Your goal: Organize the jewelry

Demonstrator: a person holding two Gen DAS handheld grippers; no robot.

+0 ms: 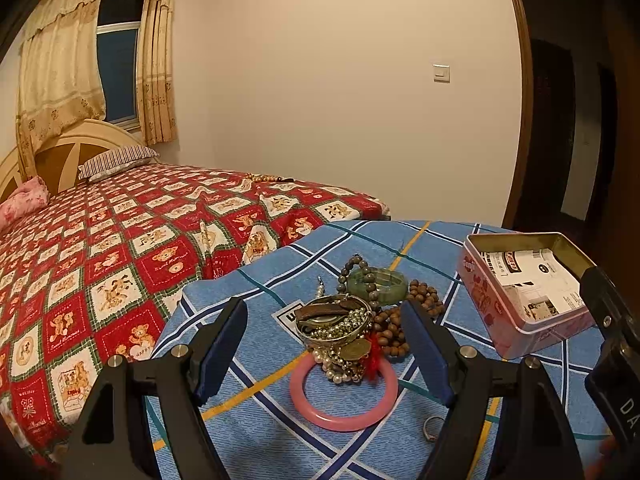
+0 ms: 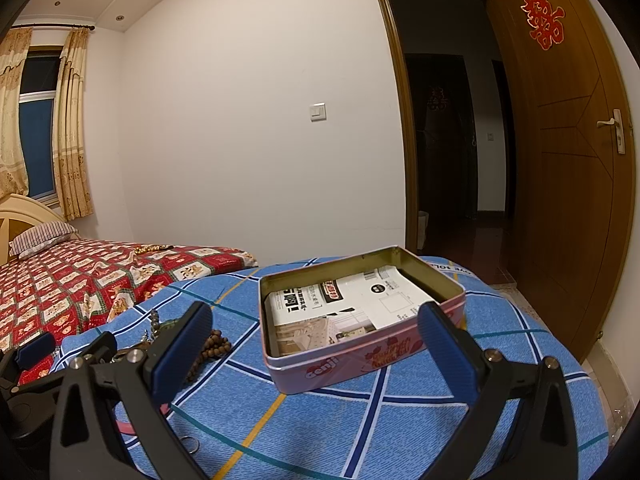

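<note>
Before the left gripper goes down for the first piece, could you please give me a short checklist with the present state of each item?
1. Left gripper open, fingers empty: ok.
2. Right gripper open and empty: ok.
3. Pink tin lidless, ready to receive: ok.
4. Room in the tin: only a printed paper inside: ok.
5. Pink bangle free to lift: not ok, the pearl strand lies across its far edge.
6. Small ring near the cloth edge, secure: cannot tell.

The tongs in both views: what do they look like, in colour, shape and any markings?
The left tongs and the right tongs look alike: black plastic arms with triangular cut-outs, round silver pins at the joints, and two flat fingers faced with dark blue ribbed pads. White letters "DA" show on a black part at the left view's right edge. No cables or sleeves are visible.
</note>
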